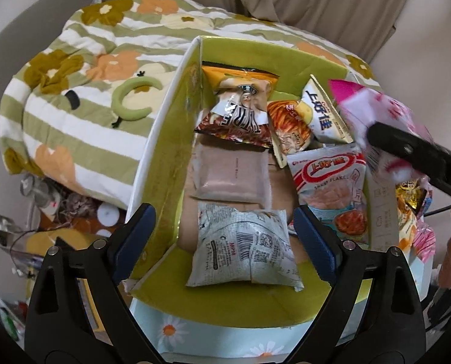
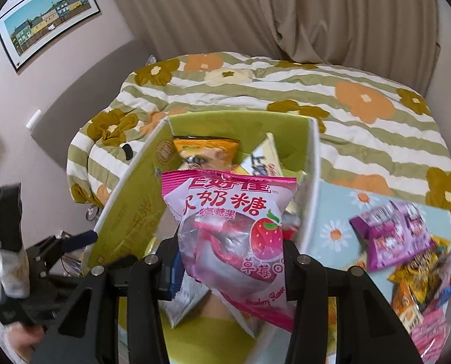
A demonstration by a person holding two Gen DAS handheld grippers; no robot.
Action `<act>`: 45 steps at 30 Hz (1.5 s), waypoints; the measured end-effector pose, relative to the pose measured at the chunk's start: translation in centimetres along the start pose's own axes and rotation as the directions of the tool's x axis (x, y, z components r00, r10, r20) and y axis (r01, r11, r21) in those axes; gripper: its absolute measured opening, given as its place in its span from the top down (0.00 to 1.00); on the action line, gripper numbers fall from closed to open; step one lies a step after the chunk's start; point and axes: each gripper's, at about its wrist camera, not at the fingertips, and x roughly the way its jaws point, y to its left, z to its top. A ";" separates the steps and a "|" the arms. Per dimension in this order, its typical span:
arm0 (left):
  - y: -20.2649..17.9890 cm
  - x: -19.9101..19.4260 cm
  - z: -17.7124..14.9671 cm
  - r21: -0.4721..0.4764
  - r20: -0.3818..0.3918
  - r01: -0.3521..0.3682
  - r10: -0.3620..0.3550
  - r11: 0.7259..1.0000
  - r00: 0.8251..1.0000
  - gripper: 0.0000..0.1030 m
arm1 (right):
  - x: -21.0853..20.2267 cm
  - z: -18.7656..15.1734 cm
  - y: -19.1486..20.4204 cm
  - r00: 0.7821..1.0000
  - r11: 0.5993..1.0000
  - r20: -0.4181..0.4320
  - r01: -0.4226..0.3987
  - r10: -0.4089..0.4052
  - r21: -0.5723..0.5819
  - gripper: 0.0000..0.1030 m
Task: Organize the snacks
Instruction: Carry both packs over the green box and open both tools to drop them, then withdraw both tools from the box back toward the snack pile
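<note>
your right gripper (image 2: 230,261) is clamped on the pink strawberry candy bag (image 2: 231,221), hanging over the green box (image 1: 164,139). your left gripper (image 1: 222,236) stands wide open and empty above the white packet (image 1: 243,251) inside. if you release early, the bag may catch the box wall or land outside near the loose snacks (image 2: 407,257).

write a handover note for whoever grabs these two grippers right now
Left gripper: open, empty, above the white packet lying in the green box.
Right gripper: shut on the pink strawberry candy bag, held over the box.
Done: several snacks already in the box.
Left: drop the pink bag in, then box the loose snacks on the daisy cloth.
</note>
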 end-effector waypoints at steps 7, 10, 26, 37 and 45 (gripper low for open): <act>0.1 0.3 0.2 0.005 0.011 -0.044 0.044 0.999 0.999 0.11 | 3.8 1.4 1.2 0.997 0.999 -0.065 -0.034 0.033 -0.027 0.57; 0.1 0.5 0.1 0.006 0.005 -0.061 0.061 0.998 0.998 0.11 | 4.4 1.6 1.3 0.995 0.997 -0.066 -0.076 0.074 -0.023 0.48; 0.6 -2.3 -1.0 -0.031 0.046 -0.040 0.042 0.999 0.998 0.11 | 0.4 -0.1 1.6 0.997 0.994 0.040 -0.057 0.061 -0.092 0.06; 0.1 -8.2 -3.6 -0.015 0.139 -0.012 0.014 1.000 0.990 0.11 | -5.7 -2.7 2.9 0.994 0.997 0.109 -0.002 0.011 -0.082 0.06; -1.5 -12.0 -6.7 0.039 0.184 0.034 -0.040 0.999 0.982 0.11 | -11.0 -6.8 3.3 0.983 0.998 0.178 0.043 -0.036 -0.034 0.06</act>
